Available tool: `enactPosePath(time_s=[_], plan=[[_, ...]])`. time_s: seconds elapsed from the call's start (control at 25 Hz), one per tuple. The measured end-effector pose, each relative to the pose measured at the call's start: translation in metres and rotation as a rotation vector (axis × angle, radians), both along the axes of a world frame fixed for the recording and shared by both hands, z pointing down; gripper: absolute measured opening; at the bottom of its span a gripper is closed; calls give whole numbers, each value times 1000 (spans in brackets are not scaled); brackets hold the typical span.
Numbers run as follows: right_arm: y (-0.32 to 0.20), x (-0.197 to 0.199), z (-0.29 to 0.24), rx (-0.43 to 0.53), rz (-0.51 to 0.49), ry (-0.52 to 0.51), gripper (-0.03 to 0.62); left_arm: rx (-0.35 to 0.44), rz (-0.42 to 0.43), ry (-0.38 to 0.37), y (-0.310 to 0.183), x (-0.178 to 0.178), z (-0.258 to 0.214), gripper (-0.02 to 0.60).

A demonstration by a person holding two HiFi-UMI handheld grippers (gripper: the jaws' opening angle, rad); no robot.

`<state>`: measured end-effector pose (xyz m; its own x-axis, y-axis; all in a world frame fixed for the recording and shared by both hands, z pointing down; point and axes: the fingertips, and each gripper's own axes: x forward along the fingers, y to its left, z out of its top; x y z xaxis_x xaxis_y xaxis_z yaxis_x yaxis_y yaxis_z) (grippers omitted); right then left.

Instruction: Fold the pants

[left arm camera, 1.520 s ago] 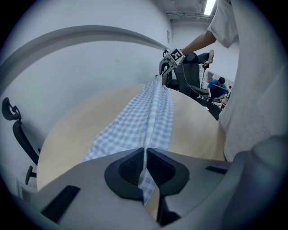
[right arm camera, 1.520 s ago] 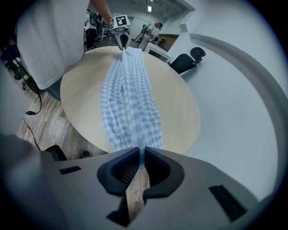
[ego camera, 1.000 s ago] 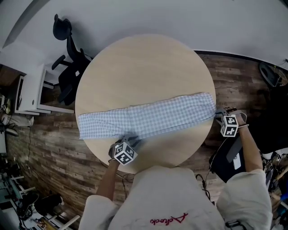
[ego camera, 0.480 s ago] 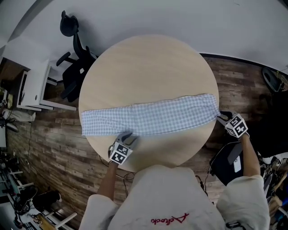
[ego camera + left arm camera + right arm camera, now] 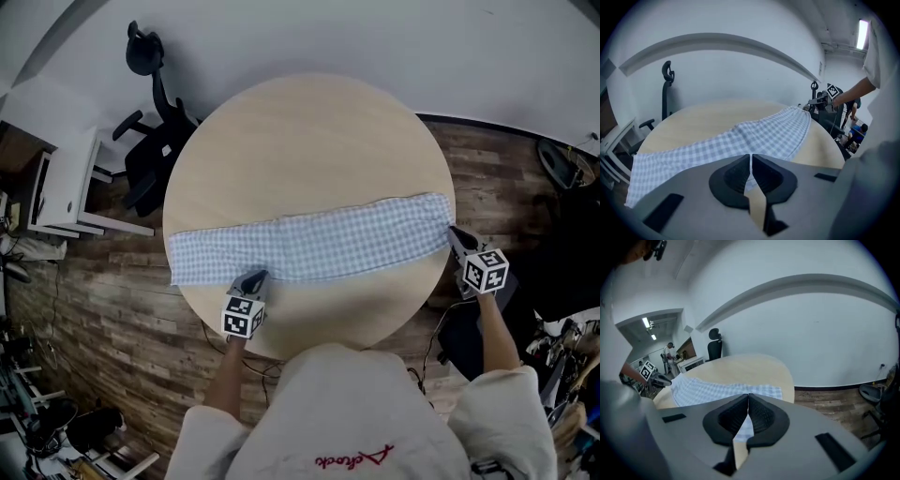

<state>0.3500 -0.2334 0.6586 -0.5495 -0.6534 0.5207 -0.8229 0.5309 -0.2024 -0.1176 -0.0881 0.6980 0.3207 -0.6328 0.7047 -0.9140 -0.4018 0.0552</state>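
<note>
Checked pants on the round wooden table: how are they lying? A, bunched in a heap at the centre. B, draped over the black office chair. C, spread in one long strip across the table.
C: the blue-and-white checked pants lie flat in one long strip, rim to rim across the round light wooden table.

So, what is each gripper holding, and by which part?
Both pinch the checked pants: left gripper on the near long edge, right gripper, jaws just closed, on the right-hand end.
</note>
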Motion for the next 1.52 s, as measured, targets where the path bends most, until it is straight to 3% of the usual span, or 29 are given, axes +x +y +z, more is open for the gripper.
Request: enactPosePath(time_s=[0.24,0.52,0.84,1.16,1.52], plan=[[19,-43,-27,57,172,-122,31,92,7,104,-3,0,-17,43],[63,-112,-53,95,209,-149,31,193,-59,325,-1,-9,-43,43],[106,-155,-55,83,252,-153,31,188,5,380,24,-20,-33,43],[102,-101,-45,75,314,-115,31,194,41,383,12,10,-40,43],[57,0,0,11,323,-152,34,159,44,289,-23,94,-49,43]])
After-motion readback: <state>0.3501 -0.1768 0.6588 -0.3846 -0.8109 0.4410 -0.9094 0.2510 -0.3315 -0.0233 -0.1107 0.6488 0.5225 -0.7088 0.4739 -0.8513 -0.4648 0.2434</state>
